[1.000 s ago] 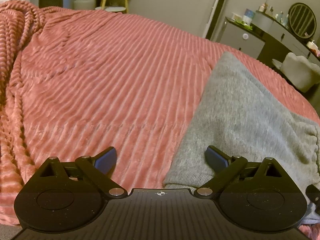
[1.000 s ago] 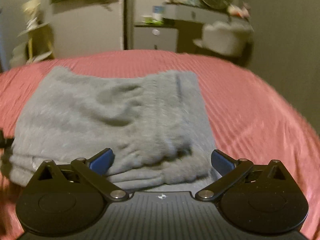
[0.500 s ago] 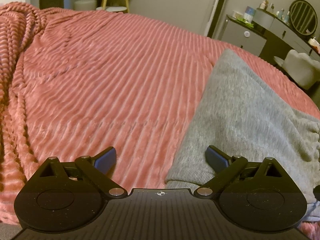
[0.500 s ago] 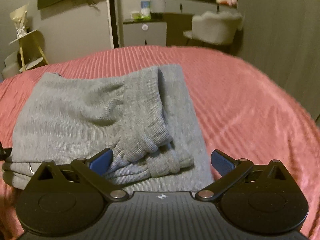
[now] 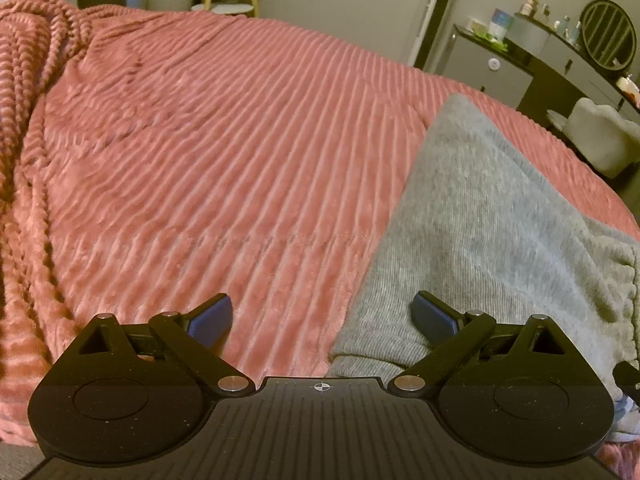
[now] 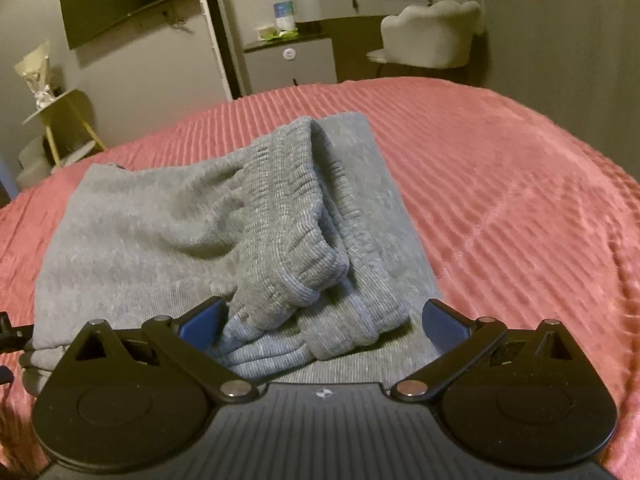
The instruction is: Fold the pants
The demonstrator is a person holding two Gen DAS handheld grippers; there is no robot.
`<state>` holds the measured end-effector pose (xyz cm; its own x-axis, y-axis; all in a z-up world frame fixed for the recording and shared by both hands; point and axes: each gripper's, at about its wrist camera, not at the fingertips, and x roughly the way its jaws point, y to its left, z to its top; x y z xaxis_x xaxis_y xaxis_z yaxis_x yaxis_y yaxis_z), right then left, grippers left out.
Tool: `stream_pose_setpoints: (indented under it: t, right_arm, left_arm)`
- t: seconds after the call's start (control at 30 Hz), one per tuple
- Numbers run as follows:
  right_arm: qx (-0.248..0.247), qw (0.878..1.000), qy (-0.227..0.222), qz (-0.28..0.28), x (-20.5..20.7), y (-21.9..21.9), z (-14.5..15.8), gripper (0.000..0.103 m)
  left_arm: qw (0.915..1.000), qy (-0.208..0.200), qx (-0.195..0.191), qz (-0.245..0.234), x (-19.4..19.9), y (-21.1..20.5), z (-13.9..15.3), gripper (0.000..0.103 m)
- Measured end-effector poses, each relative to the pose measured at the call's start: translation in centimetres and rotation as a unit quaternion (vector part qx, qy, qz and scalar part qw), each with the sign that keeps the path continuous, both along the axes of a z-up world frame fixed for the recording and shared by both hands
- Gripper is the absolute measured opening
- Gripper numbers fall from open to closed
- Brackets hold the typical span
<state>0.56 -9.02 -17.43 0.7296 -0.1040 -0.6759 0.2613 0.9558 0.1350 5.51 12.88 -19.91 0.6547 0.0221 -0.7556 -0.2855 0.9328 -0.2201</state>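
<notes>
The pants (image 6: 168,240) lie folded into a thick grey bundle on the pink blanket (image 5: 224,168), near the bed's front edge. Their ribbed waistband (image 6: 296,232) humps up along the right side of the bundle, over a flat layer beneath. The right gripper (image 6: 322,320) hovers just in front of that waistband, fingers spread wide and holding nothing. The left gripper (image 5: 322,318) sits at the bundle's near left corner, also spread wide and empty; its right finger (image 5: 434,318) is over grey cloth, its left finger (image 5: 212,318) over bare blanket. Far off stand a dresser (image 6: 292,56), a pale chair (image 6: 432,32), a wall TV (image 6: 124,0) and a yellow stand (image 6: 64,120). Bunched blanket folds (image 5: 28,92) pile up at far left.
</notes>
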Motion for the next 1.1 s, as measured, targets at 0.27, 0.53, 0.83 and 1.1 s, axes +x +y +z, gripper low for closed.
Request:
stream_pose_setpoints:
  t: [0.27, 0.53, 0.83, 1.1]
  right_arm:
    - [0.025, 1.000, -0.003, 0.008, 0.5, -0.9, -0.7, 0.103]
    - [0.056, 0.998, -0.003, 0.007, 1.3, -1.3, -1.2, 0.103]
    - [0.089, 0.996, 0.018, 0.028, 2.2, -2.8, 0.0, 0.103]
    - [0.155, 0.986, 0.018, 0.056, 3.5, -9.9, 1.2, 0.103]
  left_arm:
    - [1.0000, 0.005, -0.006, 0.001, 0.3, 0.1, -0.2, 0.101]
    - [0.9999, 0.007, -0.015, 0.002, 0.4, 0.4, -0.2, 0.101]
    - [0.9919, -0.013, -0.114, -0.055, 1.6, 3.3, 1.5, 0.101]
    - [0.9754, -0.028, -0.094, -0.198, 8.2, 3.3, 1.5, 0.101]
